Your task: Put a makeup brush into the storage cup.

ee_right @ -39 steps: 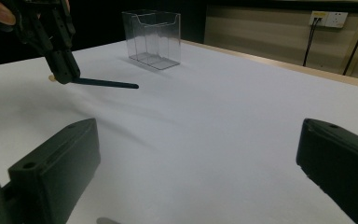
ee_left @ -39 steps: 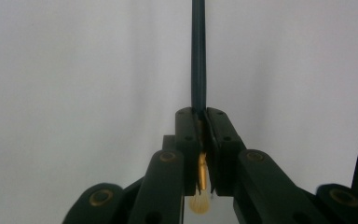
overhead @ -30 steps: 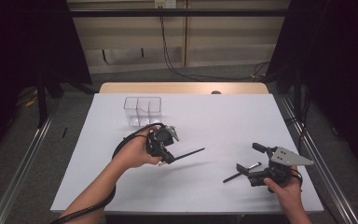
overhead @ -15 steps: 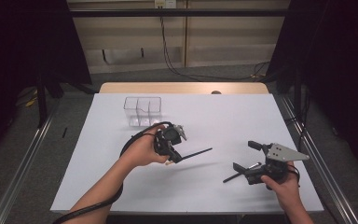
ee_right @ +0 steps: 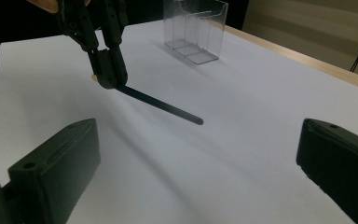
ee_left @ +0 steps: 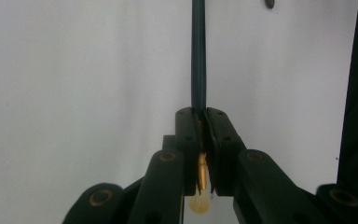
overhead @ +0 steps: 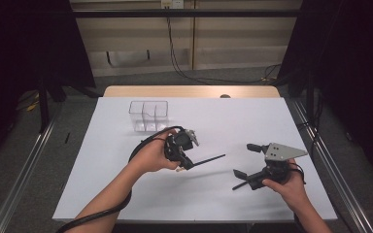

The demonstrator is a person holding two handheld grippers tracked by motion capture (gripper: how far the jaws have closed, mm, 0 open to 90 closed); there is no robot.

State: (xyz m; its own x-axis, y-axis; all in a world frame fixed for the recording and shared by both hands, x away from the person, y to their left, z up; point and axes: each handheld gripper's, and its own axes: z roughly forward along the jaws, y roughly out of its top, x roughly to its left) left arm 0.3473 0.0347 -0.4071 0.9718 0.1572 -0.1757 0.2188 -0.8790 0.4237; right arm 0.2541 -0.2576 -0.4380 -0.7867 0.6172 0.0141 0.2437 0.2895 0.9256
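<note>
At centre frame the left hand-held gripper (overhead: 183, 156) clamps a thin dark brush (overhead: 206, 159) near its gold collar — bristles mostly hidden. The right hand-held gripper (overhead: 245, 165) gapes wide, empty. White table (overhead: 252, 121), clear box (overhead: 148, 115) upper left — dark room.

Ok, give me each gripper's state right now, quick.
Left gripper: shut on the paintbrush, clamped near its bristle end.
Right gripper: open, nothing between its jaws.

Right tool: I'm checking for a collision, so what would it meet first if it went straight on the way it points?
Probably the dark paintbrush handle held in the left tool, which lies across the right tool's line; depth is unclear, so it might pass under it.
</note>
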